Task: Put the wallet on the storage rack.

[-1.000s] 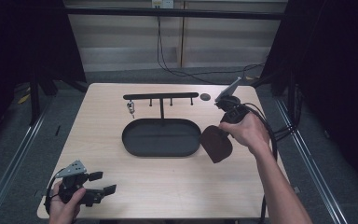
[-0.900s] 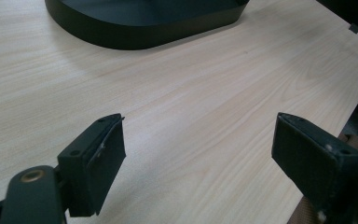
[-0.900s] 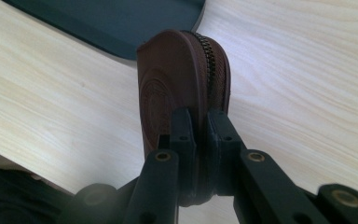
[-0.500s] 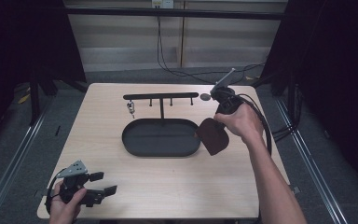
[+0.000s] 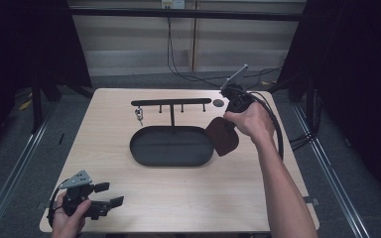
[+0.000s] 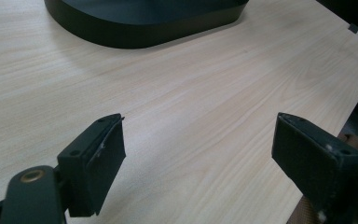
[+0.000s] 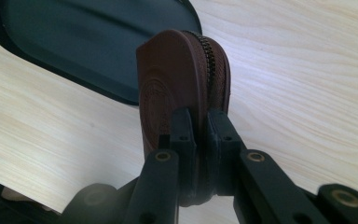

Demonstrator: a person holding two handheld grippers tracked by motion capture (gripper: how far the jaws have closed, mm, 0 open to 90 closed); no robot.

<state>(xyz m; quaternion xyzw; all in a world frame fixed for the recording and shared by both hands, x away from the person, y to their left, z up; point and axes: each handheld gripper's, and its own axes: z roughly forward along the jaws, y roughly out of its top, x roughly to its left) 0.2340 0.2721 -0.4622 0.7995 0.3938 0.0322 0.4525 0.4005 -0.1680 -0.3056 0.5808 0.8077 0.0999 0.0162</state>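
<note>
Brown zipped leather pouch clamped edge-on in right gripper, hanging above table just right of the black oval tray. Tray lies to pouch's left. Left gripper jaws apart, idle, near corner.

— Where does the high view sit?
— Above the worktop, looking forward and down.
— And the gripper views?
— Close and low; both share the black tray.
</note>
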